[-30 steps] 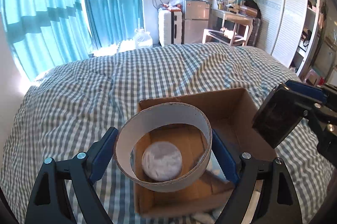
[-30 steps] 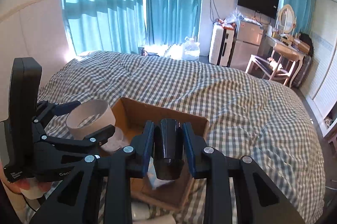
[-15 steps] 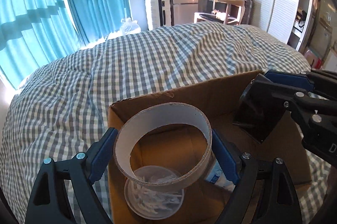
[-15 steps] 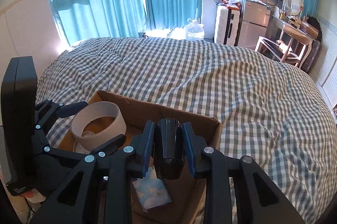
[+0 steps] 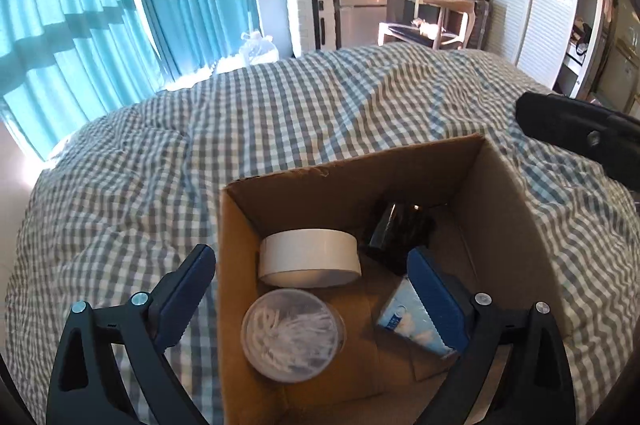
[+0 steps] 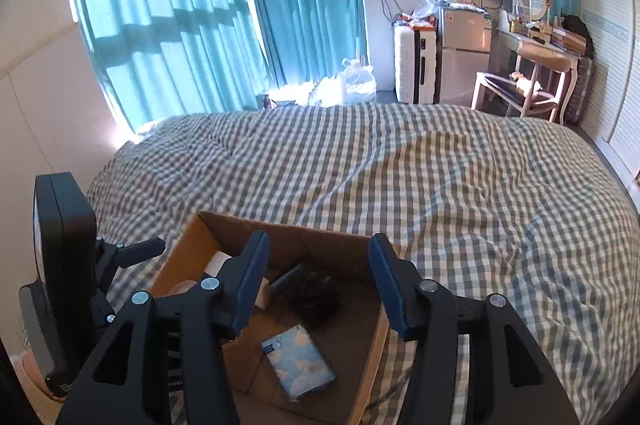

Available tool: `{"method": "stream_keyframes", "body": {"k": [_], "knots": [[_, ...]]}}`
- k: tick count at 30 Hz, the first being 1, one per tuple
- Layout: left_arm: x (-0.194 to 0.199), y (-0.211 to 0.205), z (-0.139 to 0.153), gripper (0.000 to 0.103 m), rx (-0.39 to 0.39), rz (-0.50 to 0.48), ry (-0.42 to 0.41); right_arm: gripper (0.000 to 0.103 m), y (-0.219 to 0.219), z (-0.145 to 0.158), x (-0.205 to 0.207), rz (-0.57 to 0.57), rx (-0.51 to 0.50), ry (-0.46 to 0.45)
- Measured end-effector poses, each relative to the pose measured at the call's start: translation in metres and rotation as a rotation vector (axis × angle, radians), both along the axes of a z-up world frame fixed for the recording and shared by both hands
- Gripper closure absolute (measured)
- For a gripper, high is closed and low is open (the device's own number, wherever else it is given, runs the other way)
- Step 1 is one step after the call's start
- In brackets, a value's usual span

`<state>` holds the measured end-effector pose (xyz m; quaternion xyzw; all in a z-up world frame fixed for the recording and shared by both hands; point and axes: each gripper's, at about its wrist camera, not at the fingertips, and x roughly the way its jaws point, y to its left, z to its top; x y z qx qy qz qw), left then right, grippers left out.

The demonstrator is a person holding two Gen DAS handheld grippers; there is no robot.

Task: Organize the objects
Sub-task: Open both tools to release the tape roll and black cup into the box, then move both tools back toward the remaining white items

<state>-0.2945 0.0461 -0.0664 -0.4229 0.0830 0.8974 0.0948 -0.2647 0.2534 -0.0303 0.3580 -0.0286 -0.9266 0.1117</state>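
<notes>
Checked bedding [image 5: 280, 129] surrounds my box [image 5: 356, 177], tape [image 5: 308, 257] at its 12 o'clock; both grippers [image 5: 312, 301] [image 6: 318, 277] gape empty.

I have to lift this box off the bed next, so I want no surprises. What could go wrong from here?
The cardboard box sits on a soft, rumpled duvet, so it may tip when nudged. The tape roll leans partly on the round clear tub and could roll. The left hand-held gripper straddles the box's left wall, one finger inside, so pulling away sideways might drag the box along.
</notes>
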Motion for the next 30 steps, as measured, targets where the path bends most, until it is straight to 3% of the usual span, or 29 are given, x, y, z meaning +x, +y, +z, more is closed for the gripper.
{"method": "stream_keyframes", "body": {"k": [8, 14, 18, 22, 30], "knots": [[0.04, -0.011, 0.039, 0.003, 0.024, 0.033, 0.055, 0.045, 0.008, 0.045, 0.048, -0.019, 0.049, 0.061], [0.067, -0.014, 0.06, 0.002, 0.026, 0.059, 0.084, 0.04, 0.012, 0.062, 0.084, -0.031, 0.071, 0.068], [0.091, -0.014, 0.072, 0.002, 0.013, 0.067, 0.116, 0.027, 0.013, 0.071, 0.109, -0.048, 0.086, 0.079], [0.115, -0.018, 0.077, 0.001, 0.014, 0.077, 0.136, 0.017, 0.015, 0.073, 0.133, -0.06, 0.081, 0.078], [0.153, -0.031, 0.056, 0.001, -0.008, 0.118, 0.137, 0.015, 0.015, 0.042, 0.173, -0.043, 0.116, 0.027]]}}
